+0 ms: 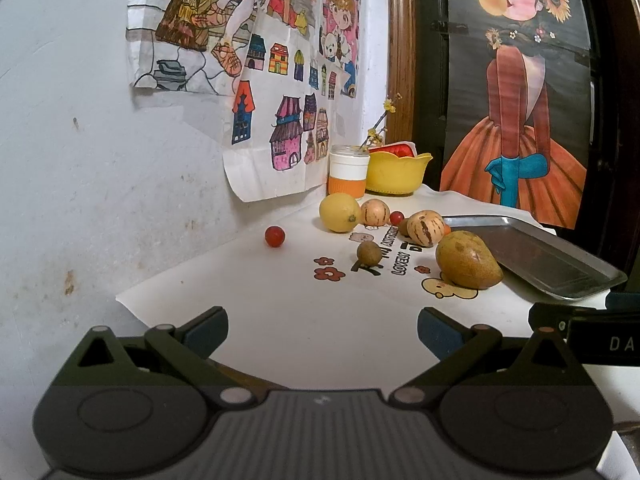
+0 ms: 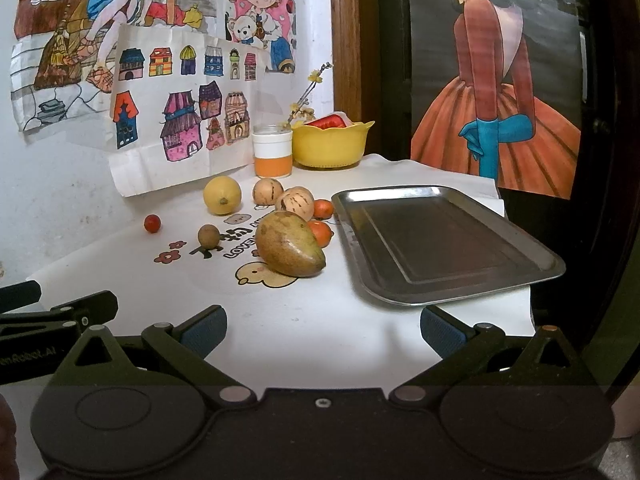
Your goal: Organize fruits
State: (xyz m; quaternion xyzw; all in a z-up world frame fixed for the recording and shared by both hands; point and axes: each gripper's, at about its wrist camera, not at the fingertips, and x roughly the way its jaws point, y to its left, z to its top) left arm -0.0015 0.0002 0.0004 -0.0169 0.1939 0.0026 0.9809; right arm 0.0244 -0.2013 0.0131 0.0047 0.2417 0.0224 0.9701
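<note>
Right wrist view: our right gripper [image 2: 322,330] and left gripper [image 1: 322,332] hover with fingers apart, empty. The large brownish-green mango [image 2: 289,245] lies ahead of the right fingers, left of the empty steel tray [image 2: 552,266]. We judge a grip across its narrow waist best.

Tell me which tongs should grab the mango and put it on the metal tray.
Probably the right tongs. In their view the mango lies just ahead and the empty metal tray sits right beside it. The left tongs are also open, but they see the mango off to their right, with the tray beyond it.
</note>
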